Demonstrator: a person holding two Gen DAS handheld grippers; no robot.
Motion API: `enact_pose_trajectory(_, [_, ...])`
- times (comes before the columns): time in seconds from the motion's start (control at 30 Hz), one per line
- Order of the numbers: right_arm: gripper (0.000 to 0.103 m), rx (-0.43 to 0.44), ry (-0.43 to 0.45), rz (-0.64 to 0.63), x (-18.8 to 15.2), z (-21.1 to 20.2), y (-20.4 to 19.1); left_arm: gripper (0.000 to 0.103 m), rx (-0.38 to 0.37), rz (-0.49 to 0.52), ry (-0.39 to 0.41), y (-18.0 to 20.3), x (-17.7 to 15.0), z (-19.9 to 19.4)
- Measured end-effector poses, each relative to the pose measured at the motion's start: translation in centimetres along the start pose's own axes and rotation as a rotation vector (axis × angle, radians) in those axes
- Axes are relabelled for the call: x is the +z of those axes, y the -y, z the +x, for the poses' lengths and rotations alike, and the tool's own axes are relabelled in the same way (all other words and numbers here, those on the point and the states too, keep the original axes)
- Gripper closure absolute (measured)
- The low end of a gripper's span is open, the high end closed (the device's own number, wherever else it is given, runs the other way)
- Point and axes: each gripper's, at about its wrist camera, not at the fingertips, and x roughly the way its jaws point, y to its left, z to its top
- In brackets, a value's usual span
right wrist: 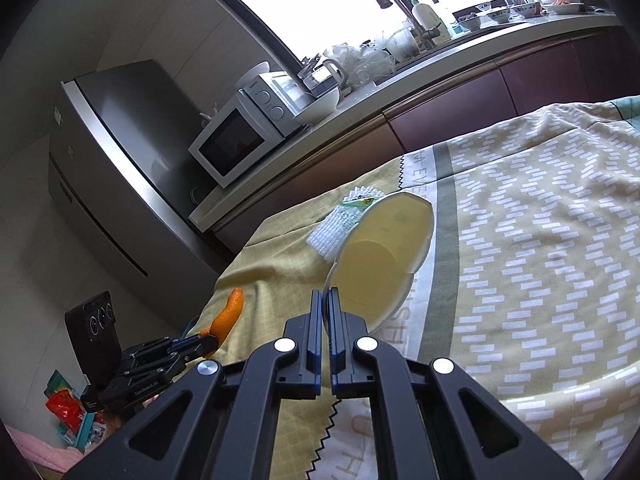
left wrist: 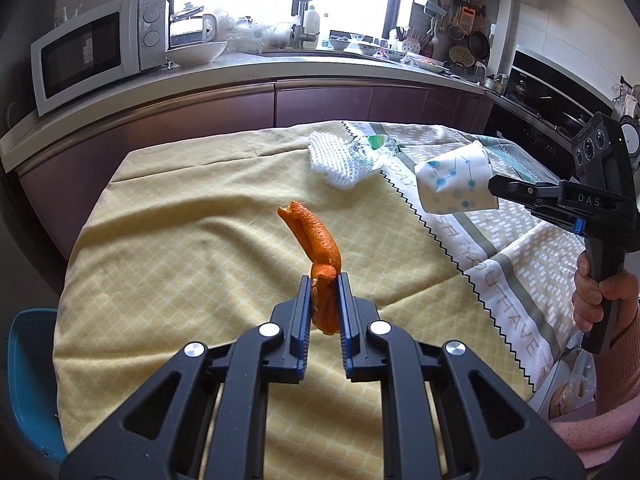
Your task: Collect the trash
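With an orange peel (left wrist: pixel 318 256) pinched by its lower end in the left gripper (left wrist: pixel 325 280) and a paper cup (right wrist: pixel 382 254) clamped by its rim in the right gripper (right wrist: pixel 325 294), both above the tablecloth (left wrist: pixel 180 260), either could be dropped if jolted.

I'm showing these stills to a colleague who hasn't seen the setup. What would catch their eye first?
Probably the bright orange peel pinched upright in the left tongs, held above the yellow tablecloth. Next, the crushed paper cup with blue dots, gripped by its rim in the right tongs off to the right. Farther back on the table lie a white foam net and a crumpled clear wrapper.
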Motion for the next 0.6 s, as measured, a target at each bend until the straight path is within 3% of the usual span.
enact_pose_trajectory(0.6, [0.101,0.146,-0.088,-0.083,-1.9,3.6,-6.4,0.090,0.068,-0.053,0.052,-3.6,-1.8,-5.0])
